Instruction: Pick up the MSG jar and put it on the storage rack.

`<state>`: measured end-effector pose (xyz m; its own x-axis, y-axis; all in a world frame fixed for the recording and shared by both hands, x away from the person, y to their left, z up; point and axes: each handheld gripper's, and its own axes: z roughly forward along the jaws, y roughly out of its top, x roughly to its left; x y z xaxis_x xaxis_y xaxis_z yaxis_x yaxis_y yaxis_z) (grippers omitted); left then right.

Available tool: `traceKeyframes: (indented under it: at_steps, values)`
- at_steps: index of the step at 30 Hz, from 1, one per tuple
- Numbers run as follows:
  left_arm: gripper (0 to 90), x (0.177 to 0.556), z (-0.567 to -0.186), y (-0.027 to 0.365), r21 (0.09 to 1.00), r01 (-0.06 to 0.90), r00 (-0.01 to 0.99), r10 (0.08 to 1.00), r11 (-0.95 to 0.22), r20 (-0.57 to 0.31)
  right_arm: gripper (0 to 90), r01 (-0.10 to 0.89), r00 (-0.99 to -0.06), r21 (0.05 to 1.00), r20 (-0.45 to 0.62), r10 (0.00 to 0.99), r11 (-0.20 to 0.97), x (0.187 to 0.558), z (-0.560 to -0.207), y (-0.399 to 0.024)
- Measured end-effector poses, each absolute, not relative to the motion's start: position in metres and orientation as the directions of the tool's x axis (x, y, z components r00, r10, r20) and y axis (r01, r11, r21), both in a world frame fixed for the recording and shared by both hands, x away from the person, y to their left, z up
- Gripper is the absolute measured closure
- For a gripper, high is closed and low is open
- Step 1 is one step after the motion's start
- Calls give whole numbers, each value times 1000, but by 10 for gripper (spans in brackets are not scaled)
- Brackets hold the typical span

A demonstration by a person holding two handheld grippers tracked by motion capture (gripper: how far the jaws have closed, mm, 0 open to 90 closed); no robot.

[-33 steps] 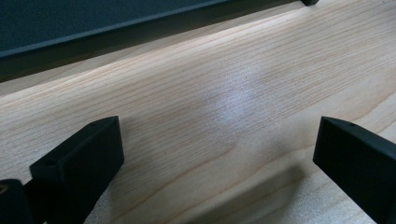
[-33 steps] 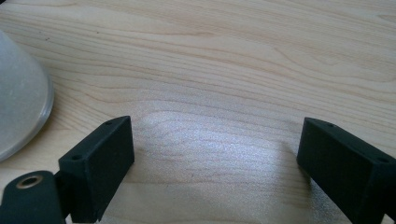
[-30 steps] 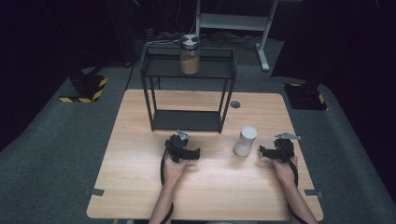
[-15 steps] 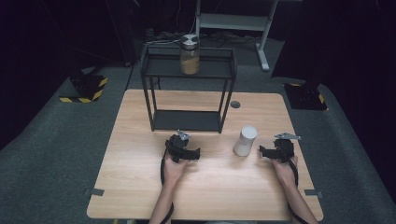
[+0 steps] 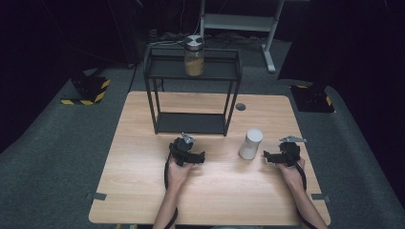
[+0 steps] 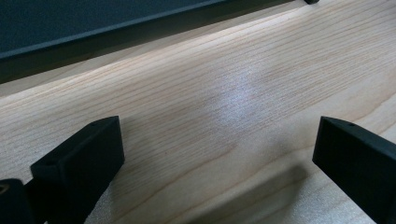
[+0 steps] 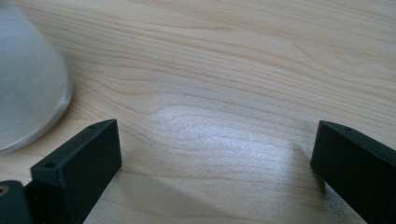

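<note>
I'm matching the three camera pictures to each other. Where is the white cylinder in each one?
High view: white cylinder stands upright right of centre on the table, just left of the right gripper.
Right gripper view: its rounded base sits at the left edge, beyond the left jaw, outside the open jaws.
Left gripper view: not in it.
Shared landmark: the light wooden tabletop.

The cup (image 5: 250,143) stands between both tools, before the rack (image 5: 193,90).
</note>
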<state>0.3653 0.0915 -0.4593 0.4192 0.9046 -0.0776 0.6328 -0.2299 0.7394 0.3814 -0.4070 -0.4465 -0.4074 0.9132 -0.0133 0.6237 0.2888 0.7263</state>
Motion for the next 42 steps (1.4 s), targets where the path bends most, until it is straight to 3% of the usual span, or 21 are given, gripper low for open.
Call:
traceKeyframes:
  at_steps: [29,42]
  values:
    - [32,364,-459,86,737,630,413,909,-243,-54,8,504,-608,778,12,794,374,343,-440,-416]
    - [34,364,-459,87,738,632,410,910,-238,-57,7,480,-640,787,13,768,386,345,-435,-407]
